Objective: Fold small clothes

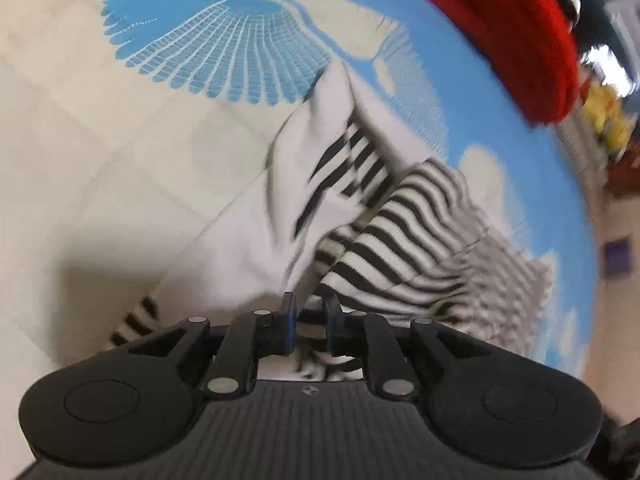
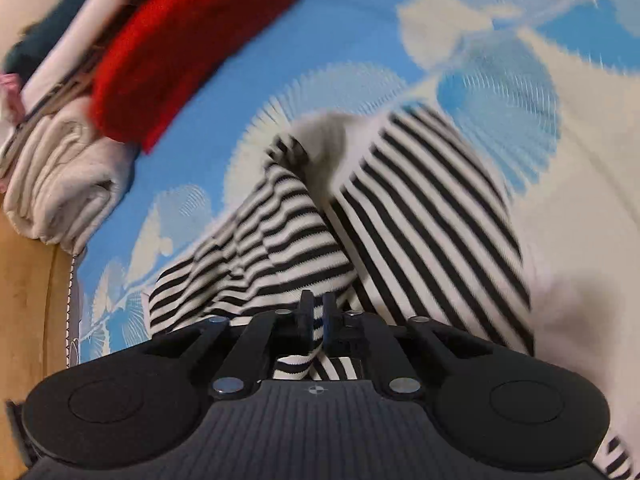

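Observation:
A small black-and-white striped garment with a plain white part lies bunched on a blue and cream patterned sheet. My left gripper is shut on a fold of its edge, and striped cloth shows between the narrow jaws. In the right wrist view the same striped garment rises in two ridges from the sheet. My right gripper is shut on another part of its edge, with striped fabric pinched between the pads. Both views are blurred by motion.
A red knitted piece lies at the sheet's far edge, seen again as the red knit beside a folded stack of cream clothes and a dark teal item. A wooden edge borders the sheet on the left.

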Demonstrator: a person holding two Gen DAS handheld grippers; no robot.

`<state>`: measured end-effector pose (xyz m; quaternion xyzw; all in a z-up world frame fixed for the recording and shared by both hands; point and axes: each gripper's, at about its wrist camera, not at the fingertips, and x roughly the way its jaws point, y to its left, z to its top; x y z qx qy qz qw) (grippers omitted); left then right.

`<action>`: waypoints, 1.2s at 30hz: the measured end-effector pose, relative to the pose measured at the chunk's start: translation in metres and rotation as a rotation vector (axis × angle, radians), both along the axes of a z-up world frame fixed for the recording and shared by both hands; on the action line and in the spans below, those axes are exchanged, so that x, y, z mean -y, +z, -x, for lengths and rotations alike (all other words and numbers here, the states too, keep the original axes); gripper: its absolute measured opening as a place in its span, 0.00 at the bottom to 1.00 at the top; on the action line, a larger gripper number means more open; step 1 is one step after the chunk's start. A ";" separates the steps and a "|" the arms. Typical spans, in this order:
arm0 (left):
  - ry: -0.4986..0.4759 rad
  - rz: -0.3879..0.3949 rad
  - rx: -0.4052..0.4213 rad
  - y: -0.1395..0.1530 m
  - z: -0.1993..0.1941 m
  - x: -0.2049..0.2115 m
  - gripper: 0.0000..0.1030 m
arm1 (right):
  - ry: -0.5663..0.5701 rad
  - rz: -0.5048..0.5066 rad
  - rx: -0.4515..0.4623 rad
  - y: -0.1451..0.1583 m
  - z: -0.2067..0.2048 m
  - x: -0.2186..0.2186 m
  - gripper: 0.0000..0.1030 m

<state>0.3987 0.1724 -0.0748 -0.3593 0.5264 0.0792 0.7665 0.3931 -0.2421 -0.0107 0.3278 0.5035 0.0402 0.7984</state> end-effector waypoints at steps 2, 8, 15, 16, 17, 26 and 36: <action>-0.014 -0.001 0.076 0.014 0.001 0.003 0.41 | -0.015 -0.018 -0.005 -0.004 -0.003 -0.002 0.41; -0.069 -0.032 0.046 0.010 -0.004 0.022 0.45 | -0.011 -0.011 -0.049 -0.020 -0.011 -0.025 0.44; -0.015 -0.032 0.182 0.027 0.000 0.011 0.05 | -0.051 0.006 -0.005 -0.021 -0.013 -0.033 0.01; -0.020 -0.014 0.232 0.034 0.001 0.011 0.05 | -0.070 -0.012 0.038 -0.012 -0.010 -0.028 0.01; -0.022 -0.009 0.271 0.042 0.003 0.010 0.05 | -0.084 -0.030 0.113 0.005 -0.007 -0.022 0.01; -0.067 0.040 -0.059 -0.014 0.009 0.013 0.06 | -0.108 0.081 -0.094 -0.013 0.006 0.016 0.01; -0.089 -0.049 0.084 0.009 -0.003 0.015 0.42 | -0.050 0.158 -0.046 -0.006 0.000 0.003 0.48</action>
